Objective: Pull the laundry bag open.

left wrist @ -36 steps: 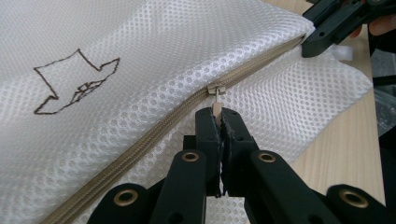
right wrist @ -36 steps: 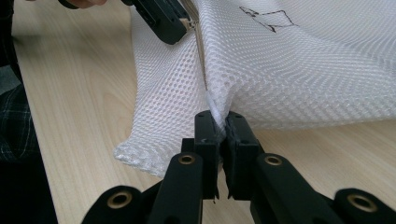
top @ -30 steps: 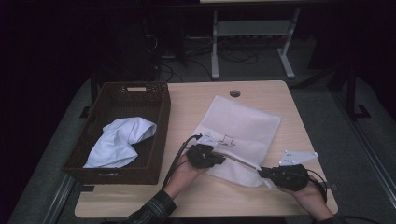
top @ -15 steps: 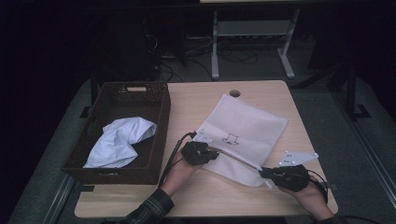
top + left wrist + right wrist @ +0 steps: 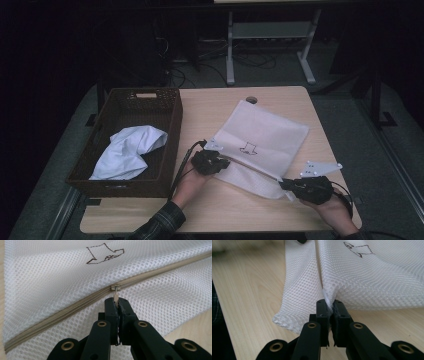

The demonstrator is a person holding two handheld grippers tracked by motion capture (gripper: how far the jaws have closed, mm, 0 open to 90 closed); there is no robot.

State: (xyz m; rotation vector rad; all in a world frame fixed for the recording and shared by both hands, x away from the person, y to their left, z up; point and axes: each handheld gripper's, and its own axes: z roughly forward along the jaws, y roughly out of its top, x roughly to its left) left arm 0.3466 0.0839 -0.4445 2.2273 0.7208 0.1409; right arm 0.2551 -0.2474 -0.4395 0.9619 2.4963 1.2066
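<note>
A white mesh bag [image 5: 265, 132] with a small black drawing lies flat on the wooden table [image 5: 205, 107]. A beige zipper [image 5: 75, 308] runs across it. My left gripper [image 5: 117, 301] is shut on the metal zipper pull [image 5: 115, 290]; in the high view the left gripper [image 5: 226, 163] sits at the bag's left edge. My right gripper [image 5: 331, 305] is shut on a pinch of mesh at the bag's near corner, by the end of the zipper [image 5: 319, 270]. From above, the right gripper [image 5: 283, 184] is at the table's front right, and the zipper line stretches taut between the two grippers.
A dark woven basket [image 5: 172, 135] stands at the table's left with a crumpled white cloth [image 5: 130, 150] inside. A round cable hole [image 5: 251, 100] is near the table's far edge. Bare wood lies in front of the bag, and the table's front edge is close to both hands.
My left gripper has crept a little to the left along the zipper line with the pull in it. The right gripper has stayed put on the corner.
</note>
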